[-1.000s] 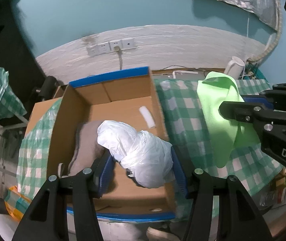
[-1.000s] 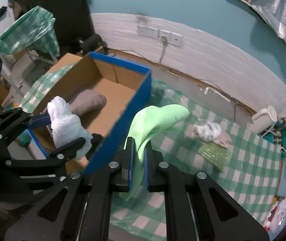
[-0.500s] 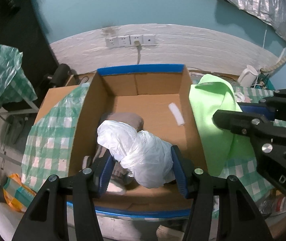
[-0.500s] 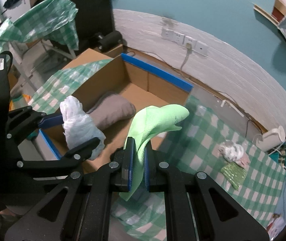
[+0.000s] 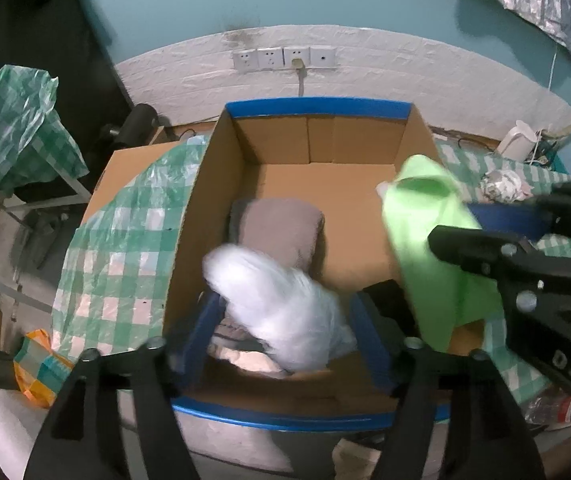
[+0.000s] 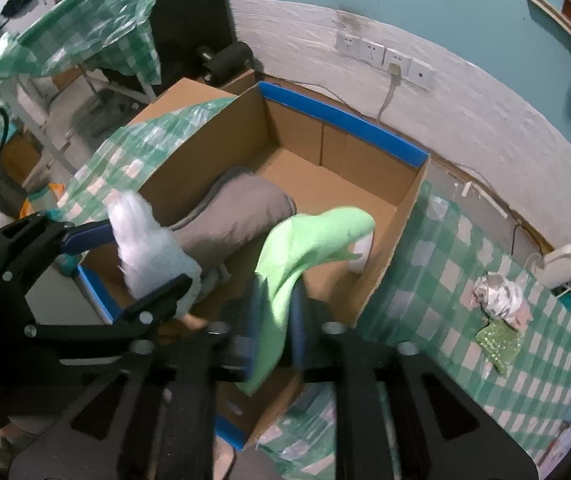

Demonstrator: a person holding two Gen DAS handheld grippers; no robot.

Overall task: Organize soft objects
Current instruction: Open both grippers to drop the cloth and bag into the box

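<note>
Shifted over the cardboard box [image 5: 221, 168] since a second ago, both grippers, and jaws just widened on each. Previously pinched tight: white plastic bag [image 5: 281, 312] and green cloth [image 6: 305, 248]; now blurred, both loose between spread pads.

Far left, left-wrist view: green checked sheet [image 5: 121, 240] draped over the box's flap and side wall. Next, inside the box against its left wall, a grey cushion [image 5: 281, 228] lying flat on the cardboard floor. In front of it, left gripper [image 5: 285, 328], blue pads standing clear of the bag on either side, bag smeared by motion over the near end of the box. Further right, green cloth hanging over the box's right portion, just inside the right wall. Right gripper [image 6: 275, 332] in its own view: pads parted, cloth draped between them, hard to tell whether either pad touches it. Beyond the box's right wall, checked tablecloth [image 6: 445, 280] with a crumpled patterned bundle [image 6: 497, 292] and a small green glittery pouch [image 6: 497, 340] just beside it.
</note>
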